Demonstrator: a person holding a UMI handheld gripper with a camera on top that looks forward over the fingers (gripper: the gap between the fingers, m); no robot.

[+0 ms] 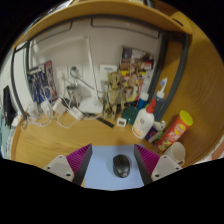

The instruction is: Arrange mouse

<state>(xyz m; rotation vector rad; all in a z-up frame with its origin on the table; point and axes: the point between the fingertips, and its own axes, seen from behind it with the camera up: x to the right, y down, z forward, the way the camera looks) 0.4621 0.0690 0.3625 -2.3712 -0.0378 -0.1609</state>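
Wooden desk point(60, 145), dark mouse point(121, 166) between wide-spread fingers point(148, 160), untouched

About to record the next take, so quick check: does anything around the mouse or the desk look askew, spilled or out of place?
Nothing stands out. The mouse lies flat on the light blue mat, between the open gripper fingers, with a gap on each side. The spray bottle and orange canister beyond stand upright, and no spill shows on the wooden desk.

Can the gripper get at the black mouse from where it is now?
Probably yes. The mouse lies on the light mat between the open gripper fingers, with a gap on each side and nothing blocking it.
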